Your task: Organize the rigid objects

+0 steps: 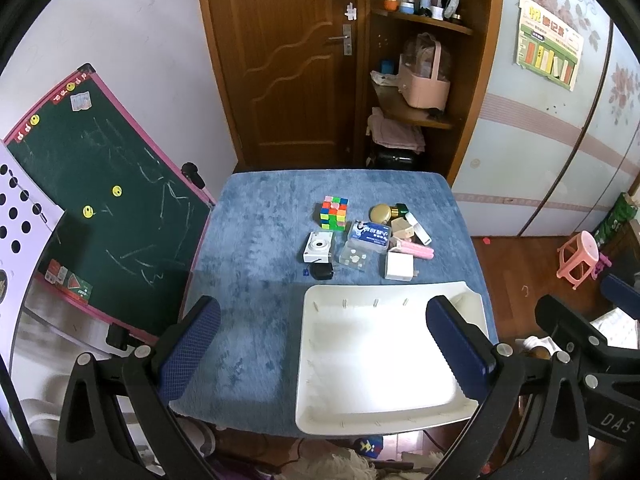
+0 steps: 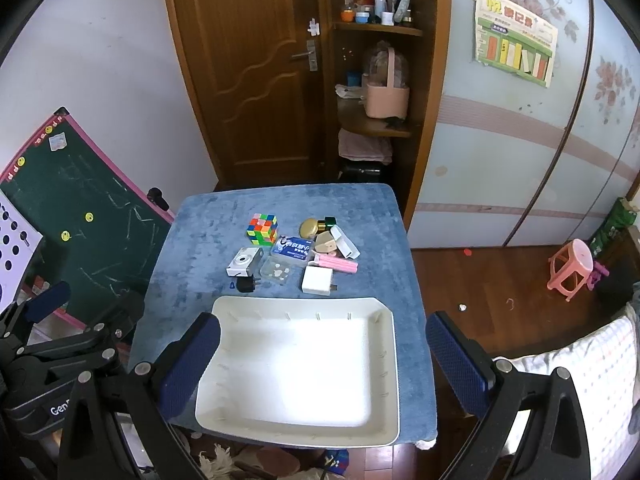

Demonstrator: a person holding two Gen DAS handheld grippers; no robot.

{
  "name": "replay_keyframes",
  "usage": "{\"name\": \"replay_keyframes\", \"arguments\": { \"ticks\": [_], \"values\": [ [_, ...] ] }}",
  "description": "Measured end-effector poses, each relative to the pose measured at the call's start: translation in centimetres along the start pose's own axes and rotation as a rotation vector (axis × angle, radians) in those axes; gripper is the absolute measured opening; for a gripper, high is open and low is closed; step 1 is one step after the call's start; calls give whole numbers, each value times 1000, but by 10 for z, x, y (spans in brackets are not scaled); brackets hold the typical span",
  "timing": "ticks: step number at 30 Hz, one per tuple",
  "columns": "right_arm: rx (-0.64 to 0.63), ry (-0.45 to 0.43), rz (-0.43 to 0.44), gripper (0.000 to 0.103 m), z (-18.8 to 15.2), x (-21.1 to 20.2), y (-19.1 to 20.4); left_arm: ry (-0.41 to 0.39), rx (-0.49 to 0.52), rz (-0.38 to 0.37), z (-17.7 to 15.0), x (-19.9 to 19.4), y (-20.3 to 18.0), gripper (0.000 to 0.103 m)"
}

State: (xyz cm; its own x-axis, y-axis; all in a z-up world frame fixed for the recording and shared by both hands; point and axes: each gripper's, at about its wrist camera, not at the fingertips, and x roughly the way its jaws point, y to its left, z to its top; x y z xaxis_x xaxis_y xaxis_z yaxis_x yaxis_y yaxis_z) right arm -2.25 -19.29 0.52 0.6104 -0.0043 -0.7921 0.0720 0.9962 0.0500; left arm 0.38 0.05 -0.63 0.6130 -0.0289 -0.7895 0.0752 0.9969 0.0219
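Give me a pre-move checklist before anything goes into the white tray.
1. White tray has nothing in it: ok.
2. Left gripper open, holding nothing: ok.
3. Right gripper open, holding nothing: ok.
4. Rubik's cube stands apart from the pile: ok.
5. White camera free of neighbours: ok.
6. Pink item free of the blue box: cannot tell.

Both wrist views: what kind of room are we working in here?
Likely a home bedroom or child's room: a chalkboard easel, a floral sliding wardrobe, a pink plastic stool, and a wooden door behind the blue-covered table.
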Motion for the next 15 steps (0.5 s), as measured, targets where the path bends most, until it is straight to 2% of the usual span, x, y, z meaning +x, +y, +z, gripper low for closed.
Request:
{"name": "replay_keyframes", "arguments": {
  "ticks": [15],
  "values": [
    [0, -1, 6, 103, 0, -1, 2, -3, -10, 0, -4, -3, 6, 102]
  ]
}}
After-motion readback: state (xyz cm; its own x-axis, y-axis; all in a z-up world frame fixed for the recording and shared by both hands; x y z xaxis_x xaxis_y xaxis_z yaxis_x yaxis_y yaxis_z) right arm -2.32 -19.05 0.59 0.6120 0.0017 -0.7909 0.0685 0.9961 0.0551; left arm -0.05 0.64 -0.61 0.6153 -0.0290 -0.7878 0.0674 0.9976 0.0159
